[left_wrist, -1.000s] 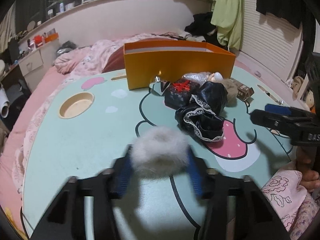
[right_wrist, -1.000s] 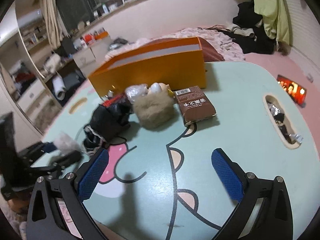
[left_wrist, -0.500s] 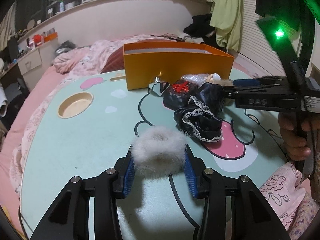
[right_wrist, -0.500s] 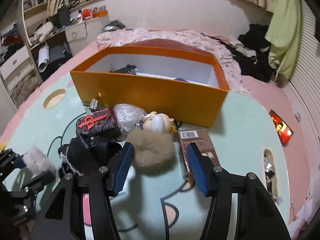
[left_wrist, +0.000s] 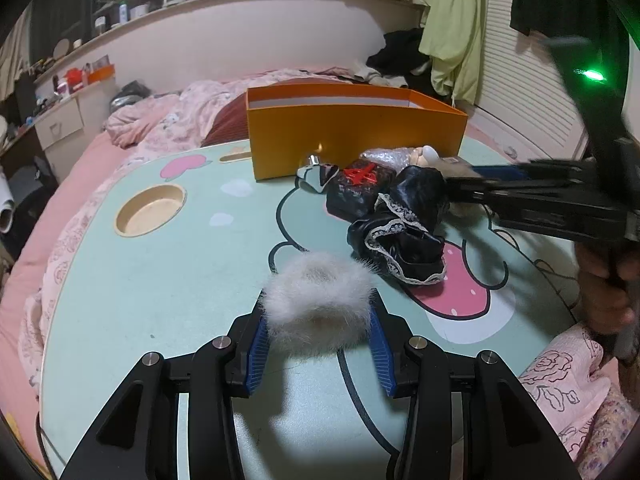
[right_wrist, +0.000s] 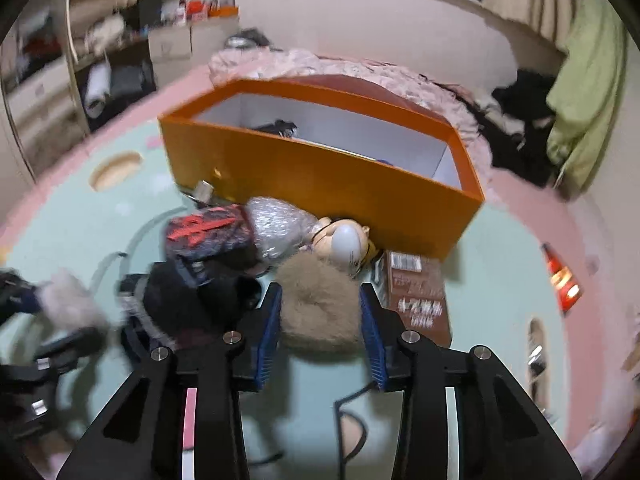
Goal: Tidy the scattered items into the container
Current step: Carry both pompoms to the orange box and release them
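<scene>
A white fur ball [left_wrist: 316, 296] is held just above the mint table [left_wrist: 160, 280], with my left gripper [left_wrist: 318, 311] shut on it. In the right wrist view a brown fur ball [right_wrist: 320, 314] lies on the table between the blue pads of my right gripper [right_wrist: 320, 294]. Its jaws are closing and both pads touch the fur. The orange box [right_wrist: 320, 176] stands behind the pile, open on top, with a dark item inside. In the left wrist view the orange box [left_wrist: 356, 140] is at the far middle and the right gripper [left_wrist: 460, 188] reaches in from the right.
Beside the brown fur ball lie a doll [right_wrist: 344, 240], a bubble-wrap bundle [right_wrist: 276, 224], a black pouch with a red mark [right_wrist: 208, 232], black lace cloth [left_wrist: 400, 232] and a brown carton [right_wrist: 416, 300]. A round cup hole [left_wrist: 150, 210] sits at the table's left. Pink bedding surrounds the table.
My right gripper moved in over the pile and narrowed from wide open to touching the brown fur ball. The left gripper stayed still with the white fur ball.
</scene>
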The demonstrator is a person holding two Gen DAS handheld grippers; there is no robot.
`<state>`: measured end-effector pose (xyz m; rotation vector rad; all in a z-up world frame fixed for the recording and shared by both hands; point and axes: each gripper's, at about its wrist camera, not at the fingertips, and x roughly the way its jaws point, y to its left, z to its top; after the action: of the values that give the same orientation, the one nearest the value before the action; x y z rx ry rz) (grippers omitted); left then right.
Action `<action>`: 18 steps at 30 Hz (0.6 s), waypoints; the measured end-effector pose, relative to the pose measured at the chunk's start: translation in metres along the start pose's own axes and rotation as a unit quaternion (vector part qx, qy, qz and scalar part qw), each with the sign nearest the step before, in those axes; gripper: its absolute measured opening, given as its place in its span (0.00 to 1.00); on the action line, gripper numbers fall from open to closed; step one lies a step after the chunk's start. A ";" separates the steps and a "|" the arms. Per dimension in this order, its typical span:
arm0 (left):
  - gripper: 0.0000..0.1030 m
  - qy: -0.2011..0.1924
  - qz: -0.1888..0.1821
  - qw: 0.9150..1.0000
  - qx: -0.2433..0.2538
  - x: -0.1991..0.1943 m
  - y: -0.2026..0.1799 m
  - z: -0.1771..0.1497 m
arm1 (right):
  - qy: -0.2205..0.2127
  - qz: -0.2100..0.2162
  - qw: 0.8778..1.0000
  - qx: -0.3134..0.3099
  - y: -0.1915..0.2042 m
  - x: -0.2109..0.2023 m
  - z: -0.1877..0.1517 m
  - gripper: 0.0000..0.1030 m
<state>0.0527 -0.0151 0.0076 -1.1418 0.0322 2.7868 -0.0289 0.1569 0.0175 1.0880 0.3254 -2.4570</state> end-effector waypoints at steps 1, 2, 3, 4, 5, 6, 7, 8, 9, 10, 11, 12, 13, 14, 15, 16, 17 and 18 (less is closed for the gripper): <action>0.41 0.000 0.000 1.000 0.000 0.000 0.000 0.000 | -0.007 0.013 1.000 0.007 -0.003 -0.007 -0.005 0.38; 0.41 0.000 0.000 1.000 0.000 0.001 0.000 0.000 | -0.017 0.029 0.999 0.015 -0.006 -0.017 -0.011 0.38; 0.41 0.000 0.000 1.000 0.000 0.000 0.000 0.000 | -0.025 0.044 0.999 0.020 -0.008 -0.025 -0.016 0.38; 0.41 0.000 -0.001 1.000 0.000 0.000 0.001 0.000 | -0.032 0.062 0.997 0.027 -0.012 -0.033 -0.022 0.38; 0.41 0.000 -0.001 1.000 0.000 0.000 0.000 0.000 | -0.038 0.080 0.996 0.033 -0.013 -0.041 -0.027 0.38; 0.41 0.000 -0.001 1.000 -0.001 0.000 0.001 0.000 | -0.041 0.094 0.994 0.038 -0.015 -0.045 -0.031 0.38; 0.41 0.000 -0.001 1.000 -0.001 0.000 0.001 0.000 | -0.043 0.107 0.992 0.044 -0.017 -0.048 -0.035 0.38; 0.41 0.000 -0.001 1.000 -0.001 0.001 0.000 0.000 | -0.044 0.121 0.991 0.048 -0.018 -0.052 -0.040 0.38; 0.41 0.000 -0.001 1.000 -0.001 0.001 0.000 0.000 | -0.043 0.127 0.990 0.051 -0.019 -0.054 -0.042 0.38; 0.41 -0.001 -0.001 1.000 -0.001 0.001 0.000 0.000 | -0.042 0.126 0.990 0.050 -0.018 -0.054 -0.045 0.38; 0.41 -0.001 -0.002 1.000 -0.002 0.001 0.000 0.000 | -0.040 0.122 0.991 0.048 -0.014 -0.053 -0.046 0.38; 0.41 -0.001 -0.002 1.000 -0.002 0.000 0.000 0.000 | -0.036 0.117 0.991 0.046 -0.011 -0.049 -0.047 0.38; 0.41 -0.001 -0.003 1.000 -0.003 0.000 0.001 0.000 | -0.032 0.114 0.992 0.046 -0.009 -0.047 -0.048 0.38; 0.41 -0.001 -0.003 1.000 -0.004 0.000 0.001 0.001 | -0.027 0.114 0.992 0.049 -0.008 -0.043 -0.048 0.38; 0.41 -0.003 -0.002 1.000 -0.003 -0.002 0.001 0.002 | -0.022 0.116 0.992 0.053 -0.007 -0.041 -0.048 0.38; 0.41 -0.006 -0.005 1.000 -0.003 -0.005 0.002 0.004 | -0.021 0.118 0.991 0.056 -0.007 -0.041 -0.048 0.38; 0.41 -0.010 -0.012 1.000 -0.005 -0.008 0.002 0.007 | -0.023 0.119 0.991 0.056 -0.008 -0.043 -0.049 0.38; 0.41 -0.014 -0.021 1.000 -0.007 -0.011 0.003 0.010 | -0.026 0.117 0.991 0.053 -0.006 -0.045 -0.047 0.38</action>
<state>0.0531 -0.0185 0.0226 -1.0937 -0.0149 2.7708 0.0250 0.1931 0.0203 1.0371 0.0479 -2.3095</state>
